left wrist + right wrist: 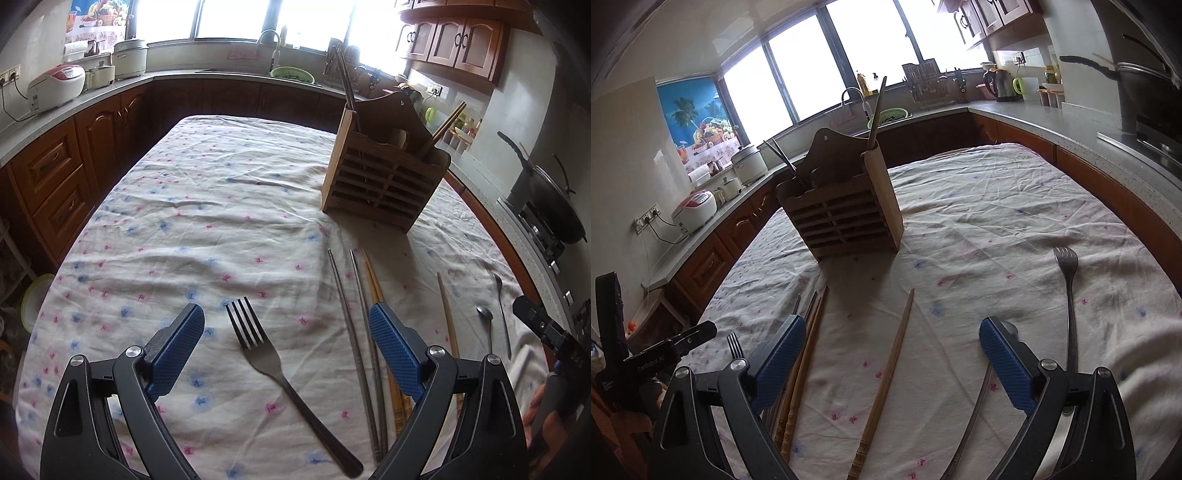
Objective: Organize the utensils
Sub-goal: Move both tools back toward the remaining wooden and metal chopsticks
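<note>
A wooden utensil holder (384, 177) stands on the floral tablecloth (207, 206), with metal chopsticks and wooden chopsticks in it; it also shows in the right wrist view (846, 210). My left gripper (286, 347) is open above a metal fork (280, 373). Metal chopsticks (354, 325) and wooden chopsticks (380, 295) lie just right of it. My right gripper (892, 358) is open over a single wooden chopstick (886, 376). A pair of wooden chopsticks (805, 362) lies by its left finger, a fork (1069, 295) and a spoon by its right finger.
Two spoons (495, 317) and one wooden chopstick (448, 317) lie at the table's right in the left wrist view. Brown cabinets and a grey counter (74, 107) surround the table. A wok (554, 199) sits on the stove at right.
</note>
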`<state>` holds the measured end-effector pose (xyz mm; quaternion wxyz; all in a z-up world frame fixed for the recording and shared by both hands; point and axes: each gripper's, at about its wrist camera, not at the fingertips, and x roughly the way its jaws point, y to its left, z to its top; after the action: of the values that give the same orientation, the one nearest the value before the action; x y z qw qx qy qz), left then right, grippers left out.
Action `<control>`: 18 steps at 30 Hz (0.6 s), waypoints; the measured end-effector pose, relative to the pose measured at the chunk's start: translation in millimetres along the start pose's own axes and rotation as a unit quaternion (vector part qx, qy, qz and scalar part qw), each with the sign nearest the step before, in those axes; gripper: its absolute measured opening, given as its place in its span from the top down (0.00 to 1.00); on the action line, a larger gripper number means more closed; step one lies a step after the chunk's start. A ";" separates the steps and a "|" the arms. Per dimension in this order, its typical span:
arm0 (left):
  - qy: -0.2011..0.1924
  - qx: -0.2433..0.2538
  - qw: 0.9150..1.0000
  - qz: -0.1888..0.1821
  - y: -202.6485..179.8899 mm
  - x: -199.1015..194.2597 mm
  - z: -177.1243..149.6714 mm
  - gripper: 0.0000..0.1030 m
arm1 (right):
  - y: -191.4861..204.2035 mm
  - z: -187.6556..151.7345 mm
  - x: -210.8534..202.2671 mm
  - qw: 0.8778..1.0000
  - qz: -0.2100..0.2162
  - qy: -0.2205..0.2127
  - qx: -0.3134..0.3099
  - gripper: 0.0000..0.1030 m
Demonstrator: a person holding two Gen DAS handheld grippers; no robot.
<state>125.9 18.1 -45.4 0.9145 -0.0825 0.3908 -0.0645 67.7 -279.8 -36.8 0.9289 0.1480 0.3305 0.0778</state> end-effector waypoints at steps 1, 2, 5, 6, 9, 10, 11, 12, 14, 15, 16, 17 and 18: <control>0.002 0.000 1.000 0.001 -0.1 1.1 -1.0 0.10 | 0.8 -2.0 0.9 1.000 -0.001 0.002 -0.002 0.07; 0.005 0.001 1.000 0.001 -0.5 2.1 -1.5 0.10 | 1.6 -3.0 1.8 1.000 -0.001 0.004 -0.004 0.07; 0.010 0.006 1.000 0.002 -2.4 5.4 -1.5 0.10 | 3.8 -4.0 5.4 1.000 -0.002 0.010 -0.009 0.07; 0.010 0.007 1.000 0.002 -3.0 6.2 -1.3 0.10 | 4.5 -4.0 6.7 1.000 -0.003 0.012 -0.012 0.07; 0.016 0.011 1.000 -0.002 -4.9 9.2 0.0 0.10 | 5.4 -4.4 11.7 1.000 -0.002 0.018 -0.015 0.07; 0.018 0.013 1.000 -0.001 -6.0 10.7 0.8 0.10 | 5.4 -4.6 13.8 1.000 -0.003 0.022 -0.016 0.07; 0.020 0.014 1.000 0.000 -6.7 12.1 1.3 0.10 | 5.2 -4.5 15.8 1.000 -0.004 0.024 -0.016 0.07; 0.021 0.015 1.000 0.000 -7.0 13.1 2.0 0.10 | 4.9 -4.5 17.5 1.000 -0.004 0.026 -0.015 0.07; 0.022 0.014 1.000 -0.001 -6.7 14.9 3.1 0.10 | 4.2 -4.2 19.9 1.000 -0.001 0.025 -0.013 0.07; 0.023 0.013 1.000 -0.002 -6.5 15.8 3.7 0.10 | 3.3 -3.5 22.0 1.000 -0.002 0.027 -0.011 0.07; 0.024 0.012 1.000 -0.004 -6.2 17.2 4.7 0.10 | 2.2 -2.6 25.2 0.999 -0.007 0.035 -0.007 0.07; 0.025 0.013 1.000 -0.004 -6.5 18.5 5.3 0.10 | 0.5 -2.0 28.8 0.999 -0.011 0.043 -0.002 0.07; 0.026 0.015 1.000 -0.004 -7.0 19.7 5.9 0.10 | -1.3 -1.7 32.5 0.999 -0.011 0.052 0.002 0.07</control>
<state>143.4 8.3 -53.8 0.9047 -0.0688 0.4135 -0.0760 91.7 -272.8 -57.7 0.9108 0.1424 0.3804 0.0744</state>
